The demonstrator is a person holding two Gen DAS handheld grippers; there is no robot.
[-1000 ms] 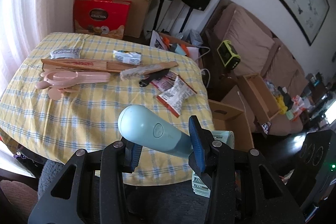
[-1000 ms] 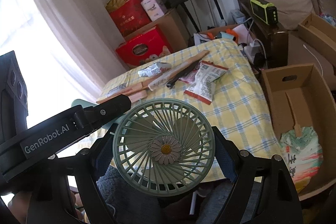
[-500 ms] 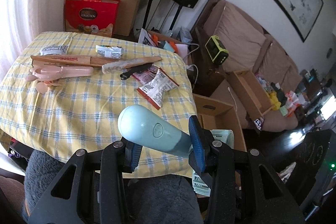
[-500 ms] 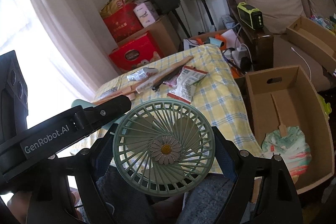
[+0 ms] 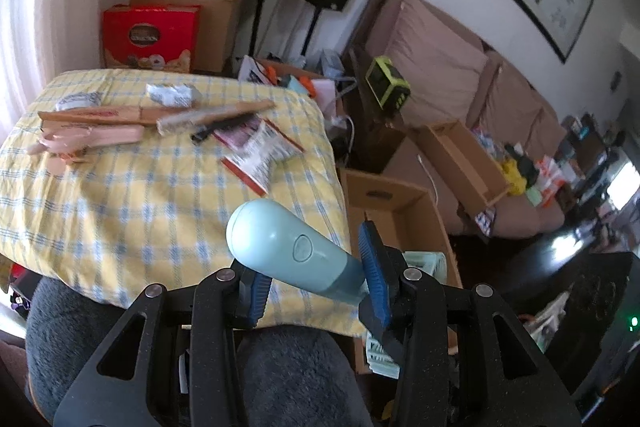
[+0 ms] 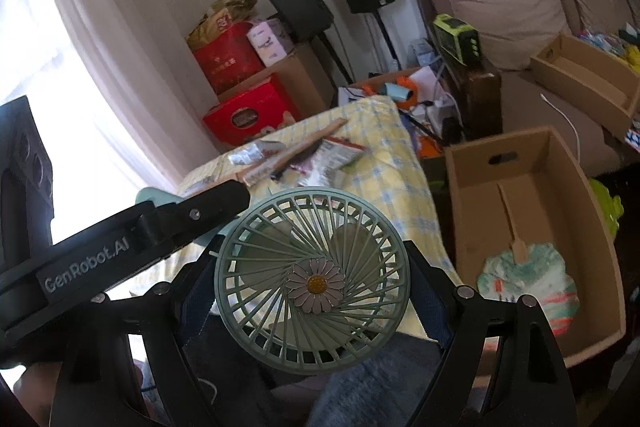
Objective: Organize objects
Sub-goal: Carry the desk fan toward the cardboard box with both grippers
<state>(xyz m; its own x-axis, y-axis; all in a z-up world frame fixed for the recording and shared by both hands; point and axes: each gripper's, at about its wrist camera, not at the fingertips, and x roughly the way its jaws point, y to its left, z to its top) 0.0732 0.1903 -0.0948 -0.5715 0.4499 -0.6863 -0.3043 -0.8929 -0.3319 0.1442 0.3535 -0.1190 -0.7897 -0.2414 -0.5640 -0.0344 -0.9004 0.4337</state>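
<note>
Left wrist view shows the left claw [image 5: 314, 281] pinching the pale blue handle [image 5: 292, 247] of a handheld fan, its blue pads pressed on both sides. Right wrist view has the right claw [image 6: 314, 289] clamped wide around the same fan's round green grille [image 6: 312, 279], with a daisy at its hub. Both hold it above the yellow checked tabletop [image 5: 120, 195], beside an open cardboard box [image 6: 532, 227].

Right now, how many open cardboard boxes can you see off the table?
2. One large open box stands on the floor beside the table, a patterned hand fan lying inside. A shallower box sits on the sofa. Others may be hidden behind the clutter.
</note>
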